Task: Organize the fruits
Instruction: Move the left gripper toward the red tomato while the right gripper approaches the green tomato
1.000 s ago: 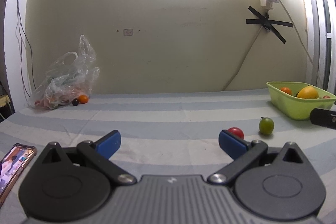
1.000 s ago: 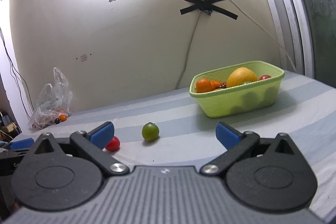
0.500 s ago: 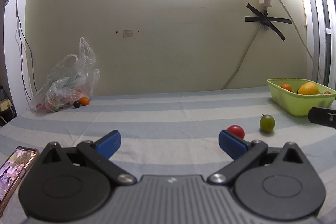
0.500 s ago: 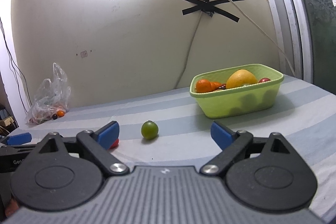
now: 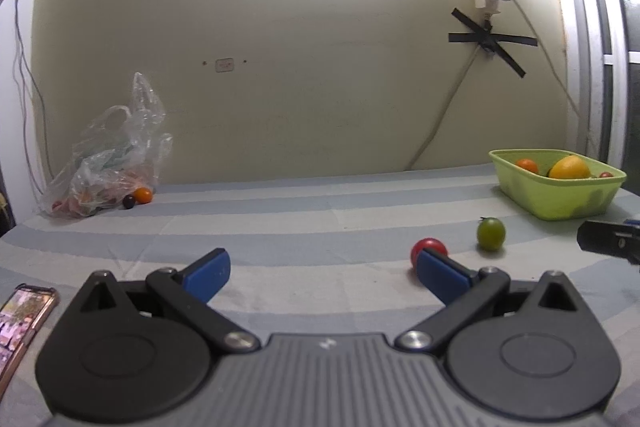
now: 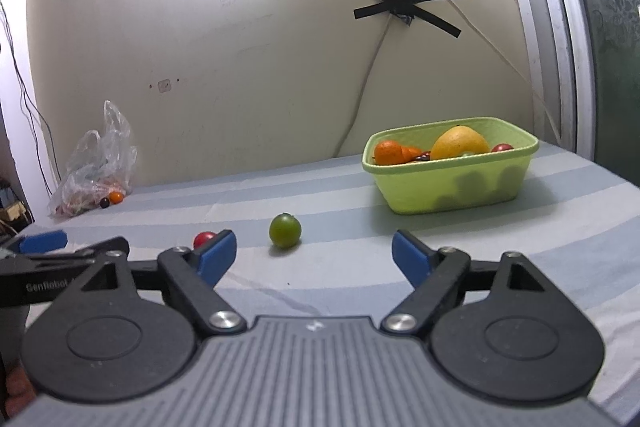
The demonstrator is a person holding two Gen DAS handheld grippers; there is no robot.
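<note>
A small green fruit [image 6: 285, 231] lies on the striped cloth [image 6: 440, 247] ahead of the right gripper [image 6: 314, 253], a little left of the middle of the gap between its blue pads and beyond their tips. A red fruit [image 6: 204, 238] sits just behind the tip of that gripper's left pad; from the left wrist the same red fruit [image 5: 429, 247] peeps out directly behind the left gripper's [image 5: 322, 275] right pad, with the green fruit [image 5: 491, 233] further right of it. Ahead and to the right of the right gripper stands the lime-green basket [image 6: 452, 187], well apart from the loose fruits, holding an orange, a large yellow fruit and some smaller ones.

The cloth, in pale blue and grey bands, runs to a cream wall [image 6: 260, 67] where a cable is fixed with crossed black tape [image 6: 412, 9]. A crumpled plastic bag [image 5: 108, 163] with more fruit lies far ahead to the left against the wall. A phone [image 5: 24, 323] lies by the left gripper's left side.

The left gripper is held low over the cloth, tilted gently downward, jaws wide apart with nothing between them. The right gripper has a similar pose; its jaws are closing, with nothing between the pads.
</note>
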